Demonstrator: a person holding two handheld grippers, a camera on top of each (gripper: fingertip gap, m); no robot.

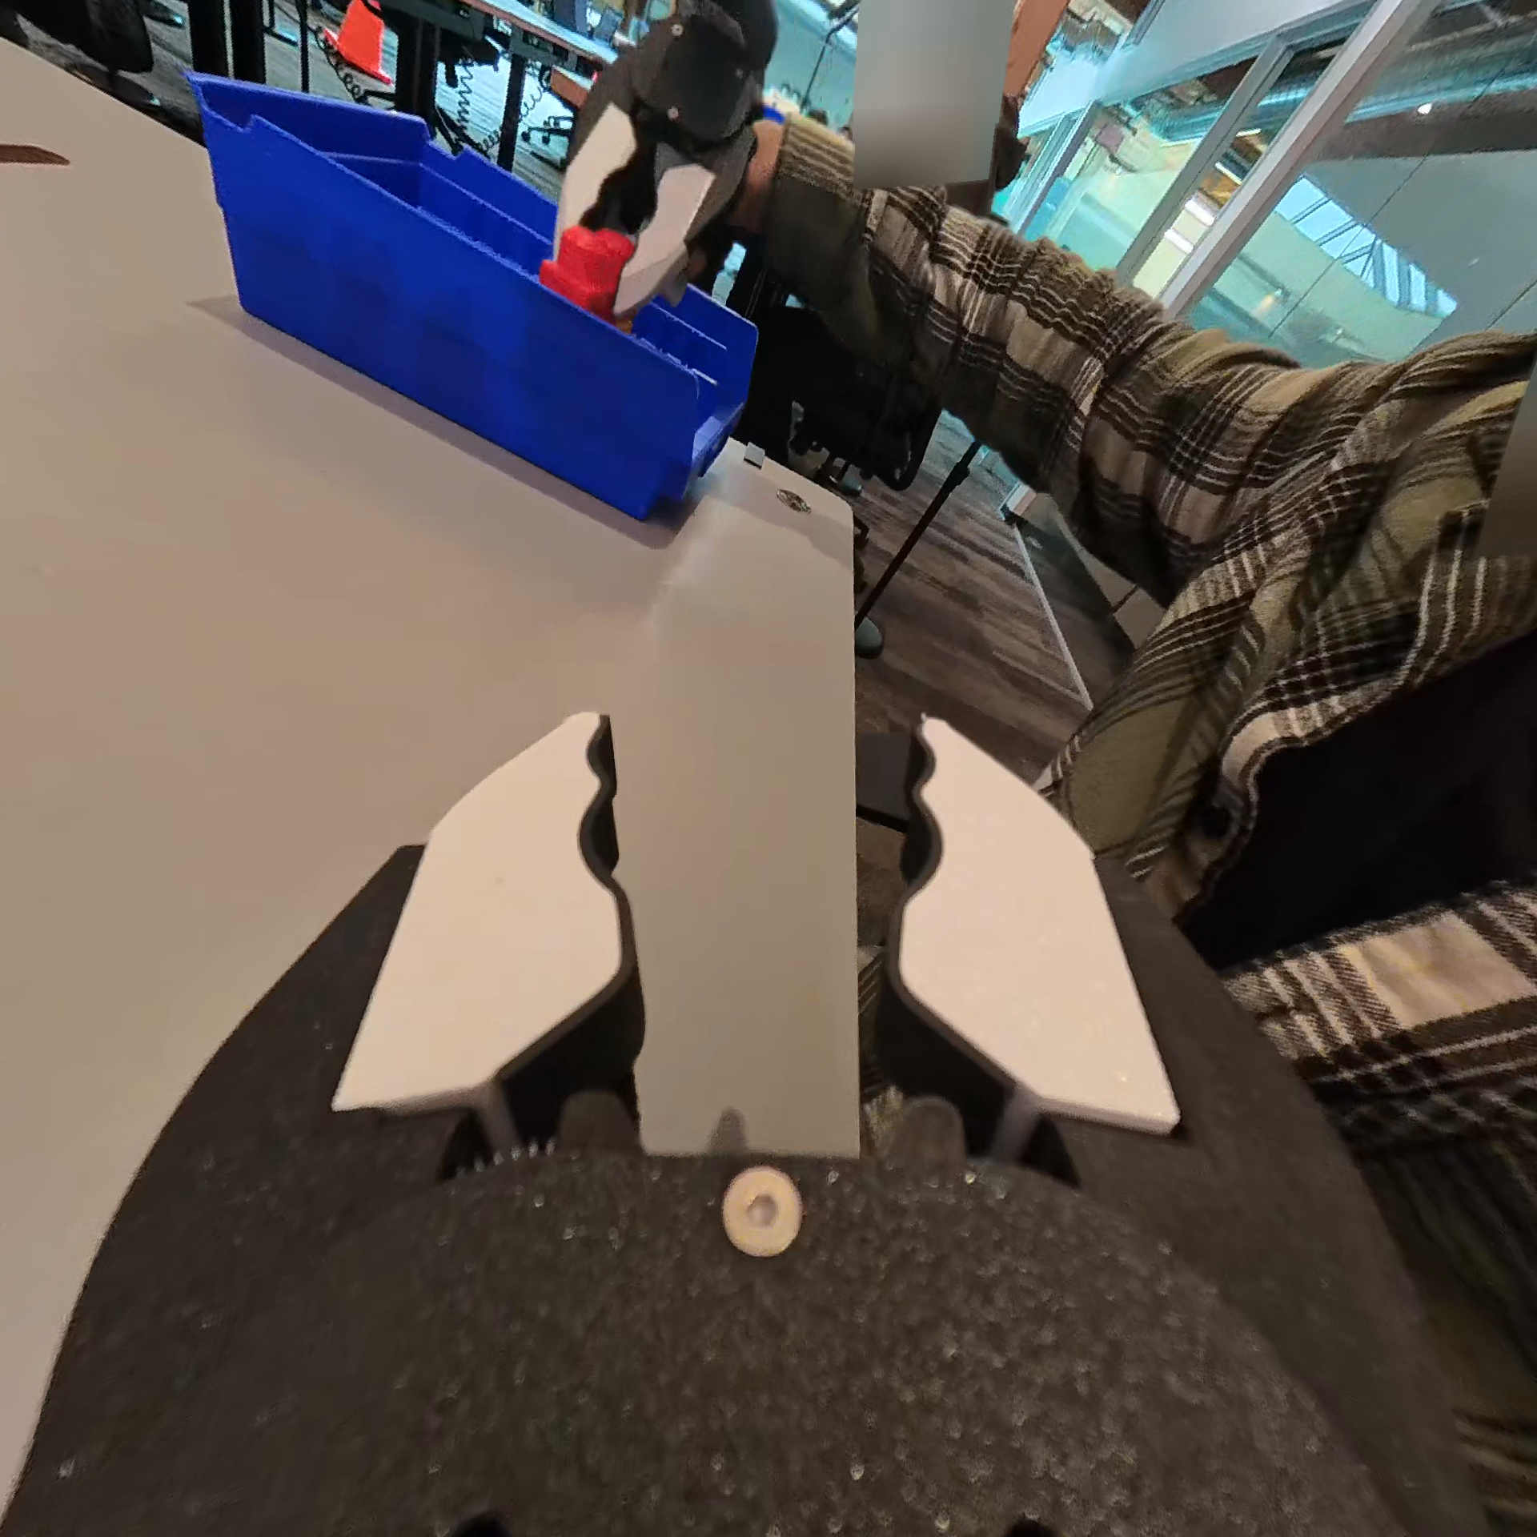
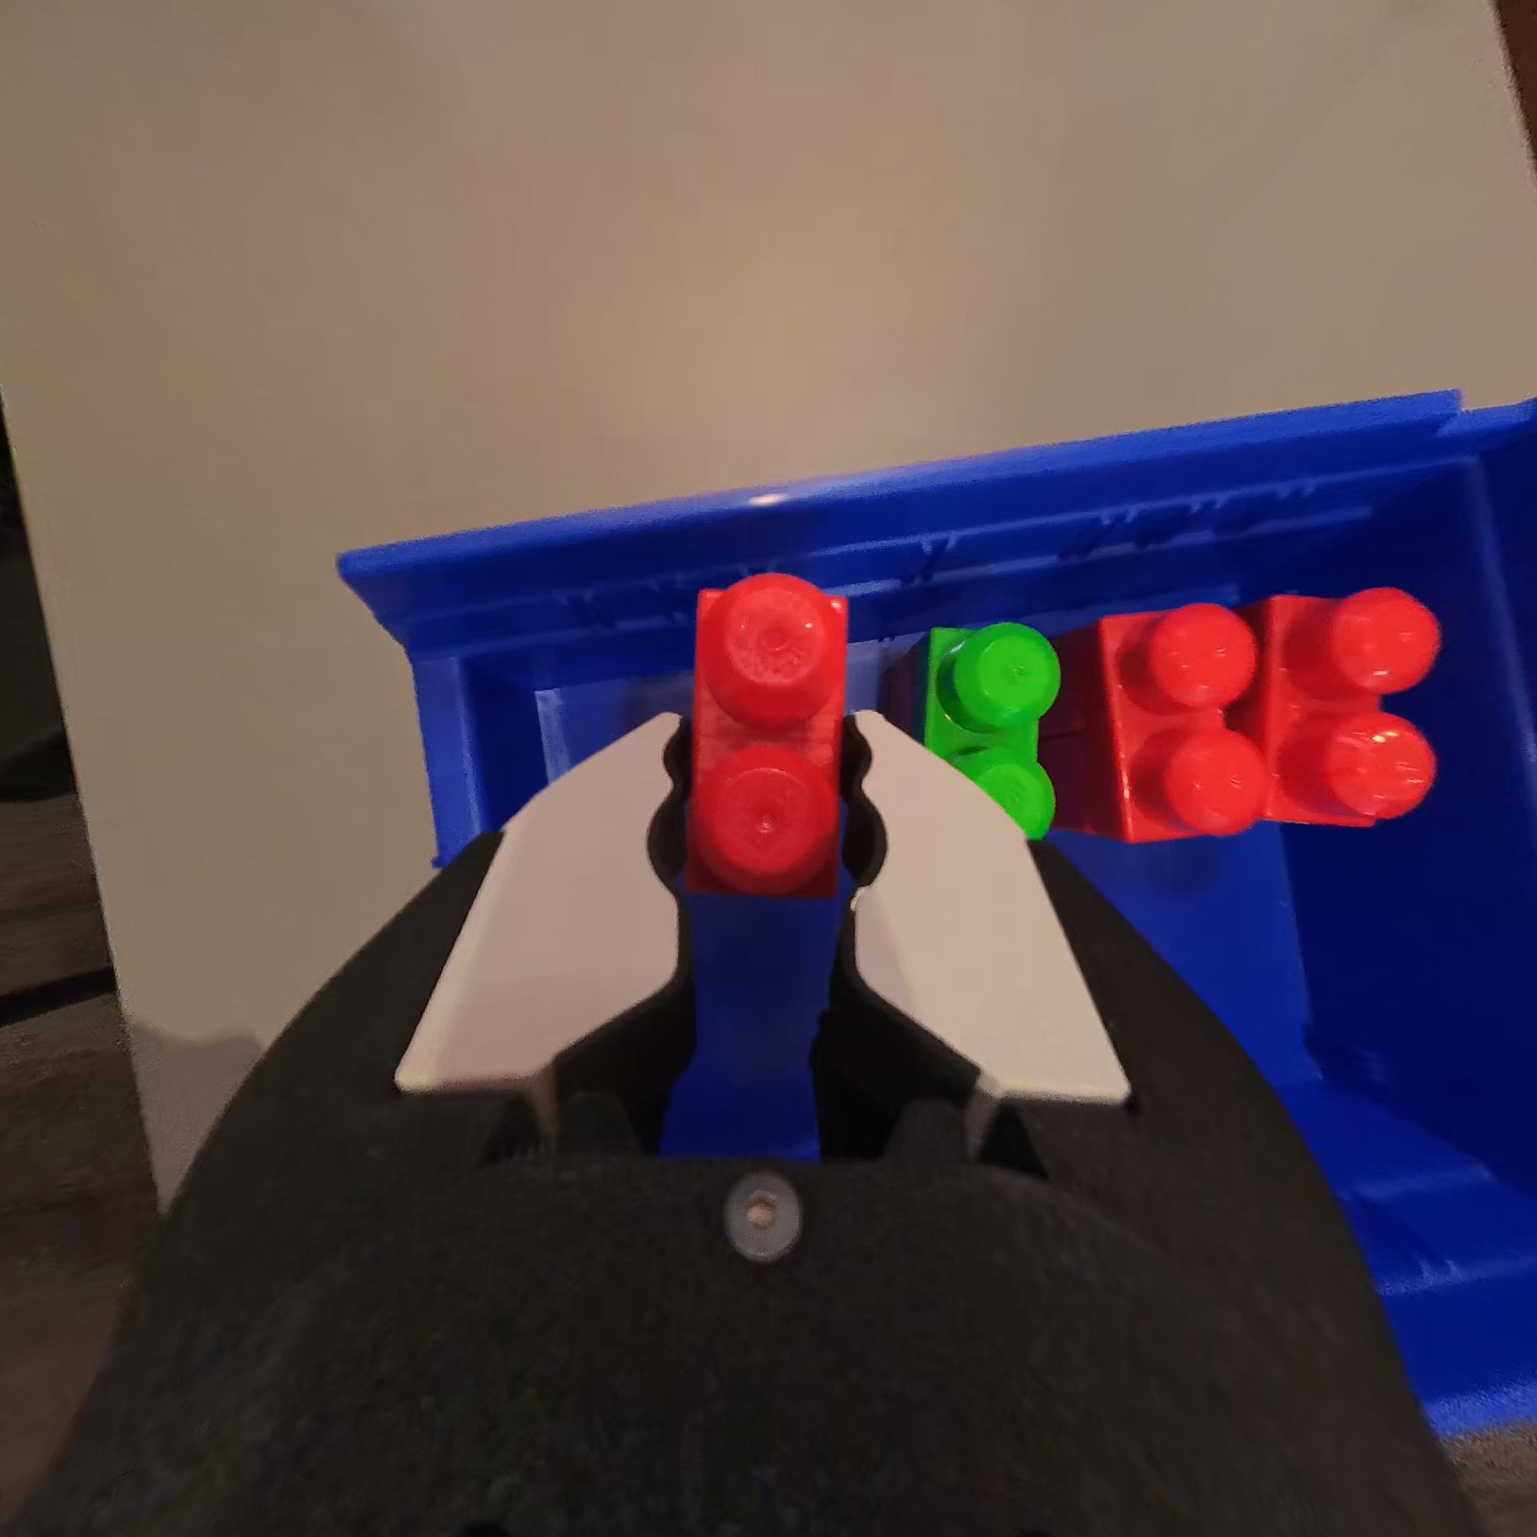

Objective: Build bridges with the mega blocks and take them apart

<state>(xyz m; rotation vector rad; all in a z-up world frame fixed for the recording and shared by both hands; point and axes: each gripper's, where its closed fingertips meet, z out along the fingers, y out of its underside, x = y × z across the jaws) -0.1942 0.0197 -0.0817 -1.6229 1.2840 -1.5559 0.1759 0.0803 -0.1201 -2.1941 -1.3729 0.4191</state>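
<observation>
Red block (image 2: 765,740): clamped between right gripper (image 2: 767,753) fingers, above blue bin (image 2: 1414,1040).
Left gripper (image 1: 761,748): fingers wide, empty, over counter (image 1: 249,624).

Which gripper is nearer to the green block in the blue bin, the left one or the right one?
Right. The right gripper is over the blue bin, jaws shut on a red block just beside the green block. The left gripper hangs open at the table edge, away from the bin.

Red two-stud block (image 2: 766,740) clamped above bin; green block (image 2: 994,724), red blocks (image 2: 1247,715) inside.
</observation>
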